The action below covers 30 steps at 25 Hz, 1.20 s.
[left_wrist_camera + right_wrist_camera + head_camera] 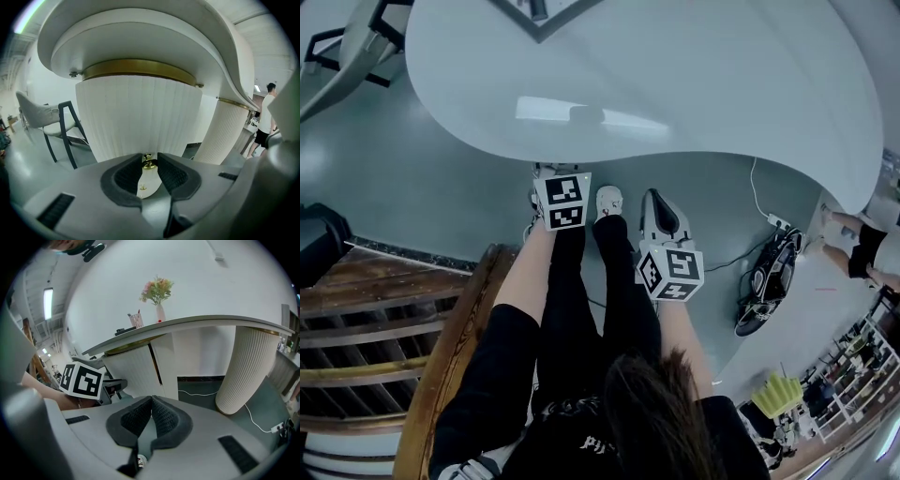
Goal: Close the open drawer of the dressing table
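Nearest us, our left gripper point(150, 158) had its dark ribbed jaws half closed, clamped, it seemed, on the small round brass knob point(149, 164) at twelve o'clock. Our right gripper point(151, 401) hung free at four o'clock of it, jaws together on nothing. Beyond the knob rose the white fluted drawer front point(138, 112), set under the glossy white curved tabletop point(694, 84); how far out it stood we could not tell. A shove off the drawer's line could twist the knob out of the grip or jam the drawer askew, and a hard slam could shake the white vase of pink flowers point(160, 313) on top, at twelve o'clock from our right gripper
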{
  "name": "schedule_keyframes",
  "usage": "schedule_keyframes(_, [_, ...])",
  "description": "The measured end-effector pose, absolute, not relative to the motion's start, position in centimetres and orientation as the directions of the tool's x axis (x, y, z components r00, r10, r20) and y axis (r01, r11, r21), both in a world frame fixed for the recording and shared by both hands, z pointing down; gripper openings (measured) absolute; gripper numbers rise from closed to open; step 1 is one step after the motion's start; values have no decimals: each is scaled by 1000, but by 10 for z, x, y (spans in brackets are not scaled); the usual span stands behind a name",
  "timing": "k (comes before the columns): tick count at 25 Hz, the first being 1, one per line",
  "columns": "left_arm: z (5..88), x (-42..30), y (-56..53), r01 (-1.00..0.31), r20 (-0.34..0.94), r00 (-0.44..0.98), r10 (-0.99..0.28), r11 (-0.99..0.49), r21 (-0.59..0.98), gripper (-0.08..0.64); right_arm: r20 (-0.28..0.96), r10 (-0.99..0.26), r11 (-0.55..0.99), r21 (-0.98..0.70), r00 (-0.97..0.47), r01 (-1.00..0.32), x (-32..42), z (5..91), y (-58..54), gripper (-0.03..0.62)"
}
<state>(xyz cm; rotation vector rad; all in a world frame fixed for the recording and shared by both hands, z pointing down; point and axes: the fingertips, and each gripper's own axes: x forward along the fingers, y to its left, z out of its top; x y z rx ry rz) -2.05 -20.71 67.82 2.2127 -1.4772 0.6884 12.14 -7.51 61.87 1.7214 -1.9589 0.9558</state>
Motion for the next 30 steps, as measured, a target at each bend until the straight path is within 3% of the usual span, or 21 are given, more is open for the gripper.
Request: schedule_keyframes(30, [679,-17,-229,-921,535,348,-770,-388,41,115,666,-721,26,-250,-192,-968,116,639,-86,26])
